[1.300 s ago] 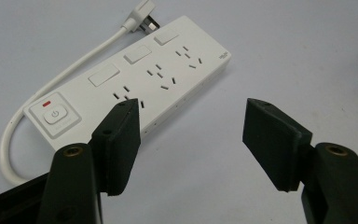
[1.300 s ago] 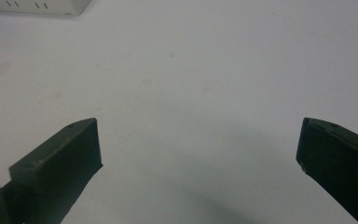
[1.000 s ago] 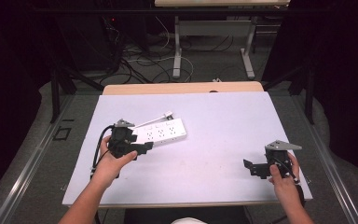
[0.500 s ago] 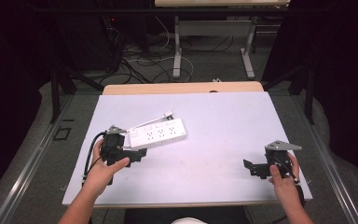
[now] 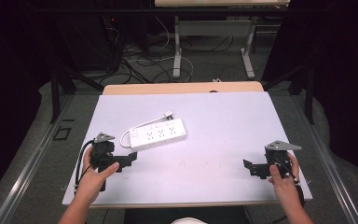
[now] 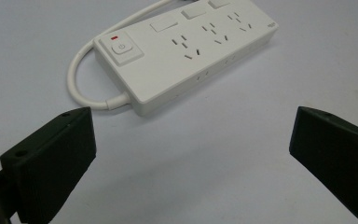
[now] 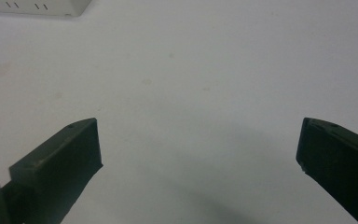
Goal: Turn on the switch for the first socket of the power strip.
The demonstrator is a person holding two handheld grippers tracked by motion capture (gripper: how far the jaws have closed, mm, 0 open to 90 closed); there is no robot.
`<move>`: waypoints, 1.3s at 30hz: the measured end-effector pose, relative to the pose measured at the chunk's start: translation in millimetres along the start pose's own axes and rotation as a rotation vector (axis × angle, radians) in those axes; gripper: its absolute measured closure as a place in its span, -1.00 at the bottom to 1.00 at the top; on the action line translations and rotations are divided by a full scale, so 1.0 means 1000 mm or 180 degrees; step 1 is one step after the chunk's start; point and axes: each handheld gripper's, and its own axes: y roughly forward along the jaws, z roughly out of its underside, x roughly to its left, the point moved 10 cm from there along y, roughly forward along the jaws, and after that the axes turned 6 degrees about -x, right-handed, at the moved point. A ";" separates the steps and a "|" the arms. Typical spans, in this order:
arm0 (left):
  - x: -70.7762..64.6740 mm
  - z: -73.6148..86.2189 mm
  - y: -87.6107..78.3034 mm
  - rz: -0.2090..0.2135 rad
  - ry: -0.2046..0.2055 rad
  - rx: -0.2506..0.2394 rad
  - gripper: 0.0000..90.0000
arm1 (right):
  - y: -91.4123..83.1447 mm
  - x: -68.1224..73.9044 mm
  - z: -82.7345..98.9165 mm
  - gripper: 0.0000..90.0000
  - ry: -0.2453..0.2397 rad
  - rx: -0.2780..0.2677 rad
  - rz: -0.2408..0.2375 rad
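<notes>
White rectangular plastic power strip [image 5: 159, 134], lying flat on the pale counter [image 5: 223, 126], left of centre, long axis slanted so the far end sits further right. Three socket groups in a row along the top face, each with a rectangular rocker switch beside it. Square power button [image 6: 121, 47] with a small red mark at the near end. Short white cord [image 6: 81, 79] looping out from that end and curving back alongside the body.
</notes>
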 end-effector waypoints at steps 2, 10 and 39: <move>0.002 0.004 -0.001 -0.0010 -0.0005 0.0005 -0.99 | 0.000 0.000 0.000 -1.00 0.0003 -0.0001 0.0000; 0.015 0.019 -0.001 -0.0120 -0.0019 0.0013 -0.99 | 0.000 -0.001 0.000 -1.00 -0.0005 0.0004 0.0014; 0.070 0.050 0.005 -0.0398 -0.0349 -0.0113 -0.99 | 0.001 -0.005 0.003 -1.00 0.0039 0.0026 0.0023</move>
